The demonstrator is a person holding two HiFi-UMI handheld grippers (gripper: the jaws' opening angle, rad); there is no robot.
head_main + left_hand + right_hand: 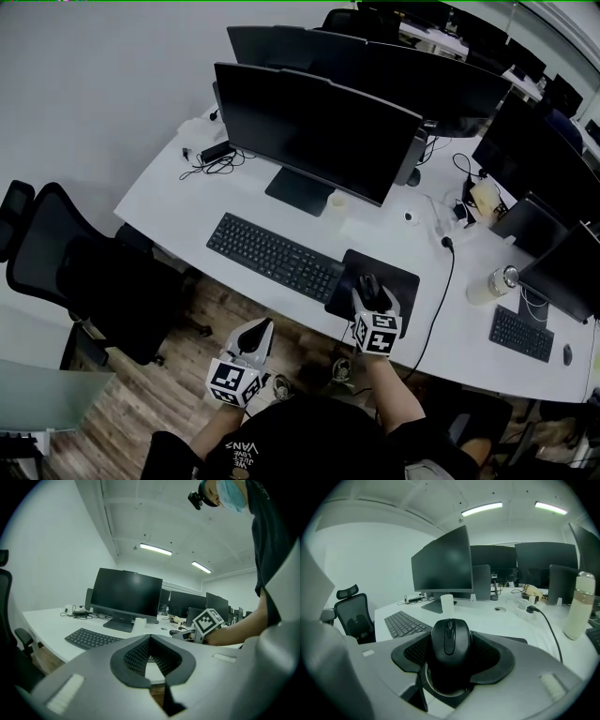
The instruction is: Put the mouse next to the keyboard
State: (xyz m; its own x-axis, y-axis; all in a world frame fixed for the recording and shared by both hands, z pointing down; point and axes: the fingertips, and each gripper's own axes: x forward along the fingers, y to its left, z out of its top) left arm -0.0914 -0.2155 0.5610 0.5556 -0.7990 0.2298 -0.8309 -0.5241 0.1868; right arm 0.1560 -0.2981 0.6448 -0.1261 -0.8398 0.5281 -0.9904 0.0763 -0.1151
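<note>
My left tongs (264, 326) hang off the white tabletop's (178, 202) near edge, clenched on nothing. My right arm reaches forward. The right tongs (371, 289) grasp the rounded black mouse (450, 644) at the black mouse pad (405, 277), just right of the black keyboard (274, 256). Open tabletop lies beyond.

Black mouse (450, 644), black keyboard (275, 256), black pad (405, 278), white desk (178, 202).

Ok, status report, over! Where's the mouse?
Right gripper shut on mouse. Left gripper shut, empty, off the desk. Mouse over mouse pad, beside keyboard. Nothing in the way.
</note>
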